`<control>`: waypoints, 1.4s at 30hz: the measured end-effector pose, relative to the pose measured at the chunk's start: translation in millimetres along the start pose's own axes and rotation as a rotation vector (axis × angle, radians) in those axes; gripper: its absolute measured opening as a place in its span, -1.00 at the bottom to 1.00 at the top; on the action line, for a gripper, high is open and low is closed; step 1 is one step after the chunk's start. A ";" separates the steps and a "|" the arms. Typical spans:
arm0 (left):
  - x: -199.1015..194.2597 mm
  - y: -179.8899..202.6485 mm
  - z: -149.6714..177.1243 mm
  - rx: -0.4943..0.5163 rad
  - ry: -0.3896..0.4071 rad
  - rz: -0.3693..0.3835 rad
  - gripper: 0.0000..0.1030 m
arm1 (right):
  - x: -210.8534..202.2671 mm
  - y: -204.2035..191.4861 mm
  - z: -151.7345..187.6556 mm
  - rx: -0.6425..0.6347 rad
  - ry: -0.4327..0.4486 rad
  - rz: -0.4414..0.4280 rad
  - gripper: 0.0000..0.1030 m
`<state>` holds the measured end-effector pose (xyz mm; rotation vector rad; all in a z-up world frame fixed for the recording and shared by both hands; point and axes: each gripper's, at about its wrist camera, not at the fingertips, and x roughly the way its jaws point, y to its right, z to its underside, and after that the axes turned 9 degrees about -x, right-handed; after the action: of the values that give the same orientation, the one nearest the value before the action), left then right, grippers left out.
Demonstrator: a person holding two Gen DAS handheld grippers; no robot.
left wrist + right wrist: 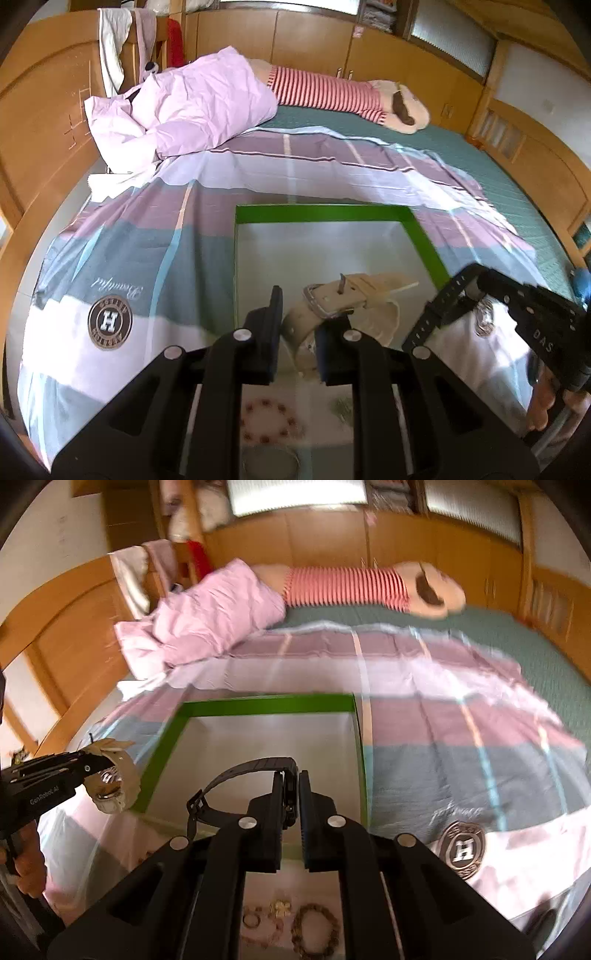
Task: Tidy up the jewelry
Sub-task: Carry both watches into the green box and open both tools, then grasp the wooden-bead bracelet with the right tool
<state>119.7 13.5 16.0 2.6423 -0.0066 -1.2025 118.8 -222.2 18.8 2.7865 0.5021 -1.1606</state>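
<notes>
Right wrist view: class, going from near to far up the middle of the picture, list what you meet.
Bead bracelets → right gripper shut on the black watch → green-rimmed box → striped bedsheet → striped plush toy → wooden cabinets.

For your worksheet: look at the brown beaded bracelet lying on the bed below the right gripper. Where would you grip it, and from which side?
Grip the brown beaded bracelet across one stretch of its bead ring, coming from above. It lies flat as an open loop, so one finger can drop inside the ring and one outside. The right gripper is probably busy, shut on the black watch.
</notes>
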 end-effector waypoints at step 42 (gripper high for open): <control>8.3 28.1 123.4 0.028 -0.188 -0.122 0.11 | -0.7 12.8 121.0 -0.031 -0.322 0.115 -0.26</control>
<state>36.1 -40.9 -62.3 2.5758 0.1076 -1.4967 40.7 -258.5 -67.3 2.4931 0.3215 -1.5187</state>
